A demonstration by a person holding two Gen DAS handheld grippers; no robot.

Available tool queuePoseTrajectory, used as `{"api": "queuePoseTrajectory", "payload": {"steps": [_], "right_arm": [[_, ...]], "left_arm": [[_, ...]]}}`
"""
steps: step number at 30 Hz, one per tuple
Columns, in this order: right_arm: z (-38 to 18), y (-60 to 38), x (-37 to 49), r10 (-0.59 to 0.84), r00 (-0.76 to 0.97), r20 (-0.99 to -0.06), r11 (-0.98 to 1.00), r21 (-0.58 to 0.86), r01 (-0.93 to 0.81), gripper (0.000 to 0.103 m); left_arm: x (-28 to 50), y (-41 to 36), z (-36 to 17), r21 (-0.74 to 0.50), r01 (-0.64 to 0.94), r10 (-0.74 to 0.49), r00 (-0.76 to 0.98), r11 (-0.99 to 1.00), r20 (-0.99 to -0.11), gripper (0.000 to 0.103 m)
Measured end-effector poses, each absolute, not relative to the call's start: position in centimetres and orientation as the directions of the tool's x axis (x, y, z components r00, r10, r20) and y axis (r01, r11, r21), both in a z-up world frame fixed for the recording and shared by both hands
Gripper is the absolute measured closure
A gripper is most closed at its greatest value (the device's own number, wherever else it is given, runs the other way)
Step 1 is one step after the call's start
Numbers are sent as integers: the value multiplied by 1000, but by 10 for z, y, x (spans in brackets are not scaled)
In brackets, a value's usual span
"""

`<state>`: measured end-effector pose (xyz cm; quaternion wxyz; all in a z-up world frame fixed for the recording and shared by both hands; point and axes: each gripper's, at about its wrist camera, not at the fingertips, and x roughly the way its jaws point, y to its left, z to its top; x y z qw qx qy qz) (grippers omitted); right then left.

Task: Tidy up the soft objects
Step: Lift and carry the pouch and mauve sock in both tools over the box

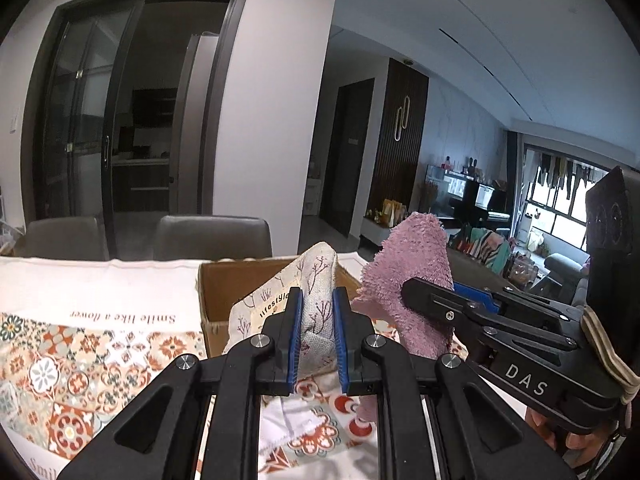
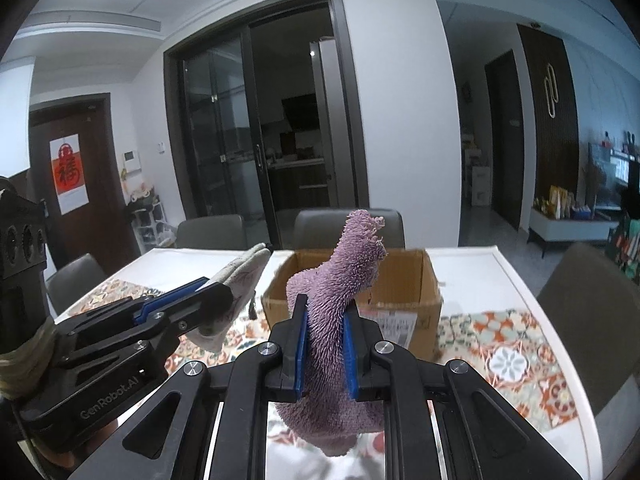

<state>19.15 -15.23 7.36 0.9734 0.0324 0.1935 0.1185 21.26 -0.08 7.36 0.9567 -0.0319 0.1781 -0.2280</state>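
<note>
Both grippers are loaded above the table: the left gripper (image 1: 316, 336) has its jaws clamped on a beige printed cloth (image 1: 316, 280), and the right gripper (image 2: 324, 352) has its jaws clamped on a purple shaggy cloth (image 2: 340, 276), each just short of the open cardboard box (image 2: 404, 280). Recommended practice: carry 1 item at a time over the box rim, lower until the trailing fabric clears the near wall, then release, since both cloths hang below the jaws and may snag.

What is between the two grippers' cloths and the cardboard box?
Nothing: right wrist view shows bare patterned tablecloth before the cardboard box.
</note>
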Motion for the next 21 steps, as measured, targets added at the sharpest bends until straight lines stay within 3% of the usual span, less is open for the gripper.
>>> {"api": "queuePoseTrajectory", "payload": {"steps": [21], "right_arm": [[109, -160, 259, 248, 929, -276, 969, 76, -236, 86]], "left_arm": [[282, -17, 95, -83, 418, -422, 851, 905, -312, 87]]}}
